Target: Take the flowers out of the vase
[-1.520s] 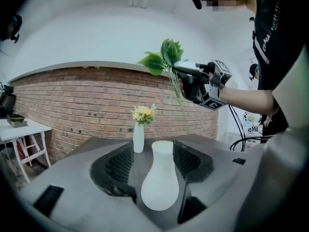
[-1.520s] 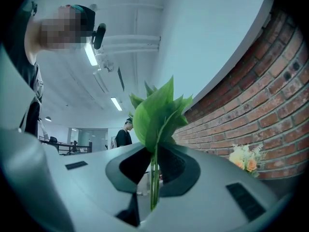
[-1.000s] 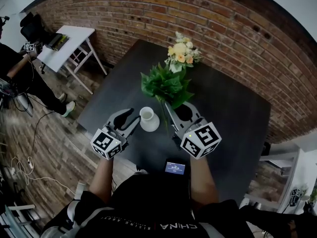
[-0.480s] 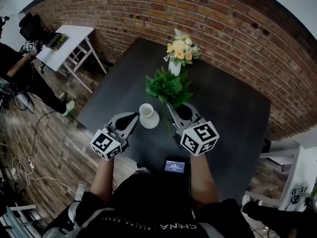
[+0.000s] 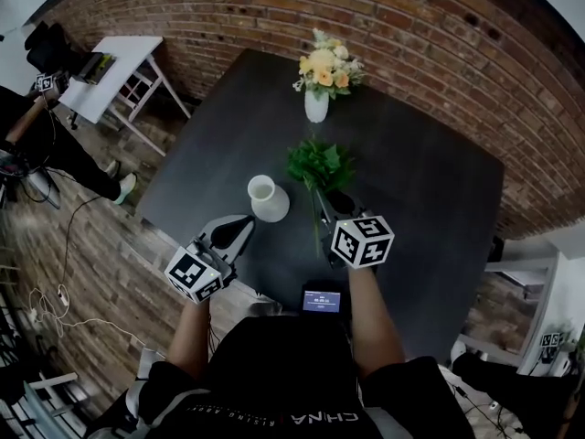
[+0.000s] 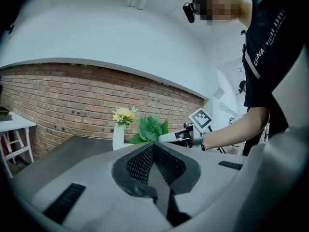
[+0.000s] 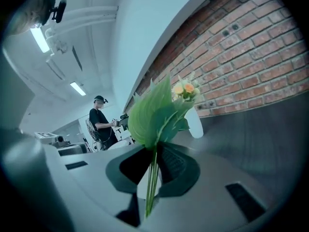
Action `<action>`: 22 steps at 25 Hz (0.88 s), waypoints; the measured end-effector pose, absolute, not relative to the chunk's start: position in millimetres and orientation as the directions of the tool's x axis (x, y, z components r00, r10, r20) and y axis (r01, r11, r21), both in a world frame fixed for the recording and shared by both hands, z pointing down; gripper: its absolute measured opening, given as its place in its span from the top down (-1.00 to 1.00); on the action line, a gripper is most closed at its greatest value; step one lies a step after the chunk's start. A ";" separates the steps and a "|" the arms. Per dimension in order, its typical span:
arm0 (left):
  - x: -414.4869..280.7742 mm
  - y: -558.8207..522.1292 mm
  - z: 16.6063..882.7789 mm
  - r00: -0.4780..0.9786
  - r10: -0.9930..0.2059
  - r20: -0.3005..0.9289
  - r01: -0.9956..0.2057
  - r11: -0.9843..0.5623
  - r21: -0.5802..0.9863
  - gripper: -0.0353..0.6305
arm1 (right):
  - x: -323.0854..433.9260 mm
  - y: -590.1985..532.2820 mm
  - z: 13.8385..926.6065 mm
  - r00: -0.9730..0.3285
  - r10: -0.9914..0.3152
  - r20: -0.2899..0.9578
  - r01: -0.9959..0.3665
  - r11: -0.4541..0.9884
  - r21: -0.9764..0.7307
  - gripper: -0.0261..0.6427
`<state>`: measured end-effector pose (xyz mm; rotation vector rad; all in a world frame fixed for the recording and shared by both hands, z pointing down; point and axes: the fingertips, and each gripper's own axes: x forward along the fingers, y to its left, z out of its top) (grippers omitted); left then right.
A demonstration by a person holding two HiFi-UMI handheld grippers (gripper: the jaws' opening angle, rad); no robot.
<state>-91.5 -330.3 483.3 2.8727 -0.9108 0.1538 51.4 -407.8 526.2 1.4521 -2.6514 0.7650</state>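
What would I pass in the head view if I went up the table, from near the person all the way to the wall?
small lit screen → empty white vase → green leafy bunch → vase of yellow flowers → brick wall

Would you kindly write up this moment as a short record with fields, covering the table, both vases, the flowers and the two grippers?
dark table: bears two vases, next to a brick wall
near vase: white, upright, empty
far vase: white, upright, holds yellow flowers
green bunch: out of the near vase, to its right, stems gripped
right gripper: shut on the green bunch's stems
left gripper: shut, nothing between the jaws, on the near vase's left
task state: green bunch out; yellow flowers not yet taken
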 end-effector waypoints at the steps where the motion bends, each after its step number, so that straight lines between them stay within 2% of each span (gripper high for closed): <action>1: -90.6 -328.5 487.1 0.812 -0.566 0.142 -0.580 -0.810 0.092 0.88 | 54.6 -408.0 537.5 -0.559 -0.786 0.265 -0.800 0.427 -0.421 0.79; 10: -75.9 -314.9 511.6 0.812 -0.552 0.190 -0.577 -0.809 0.115 0.88 | 76.8 -412.4 623.2 -0.519 -0.755 0.401 -0.812 0.288 -0.508 0.79; 22: -79.6 -314.0 527.7 0.797 -0.556 0.235 -0.592 -0.797 0.122 0.88 | 88.9 -417.3 668.1 -0.475 -0.727 0.496 -0.830 0.183 -0.527 0.79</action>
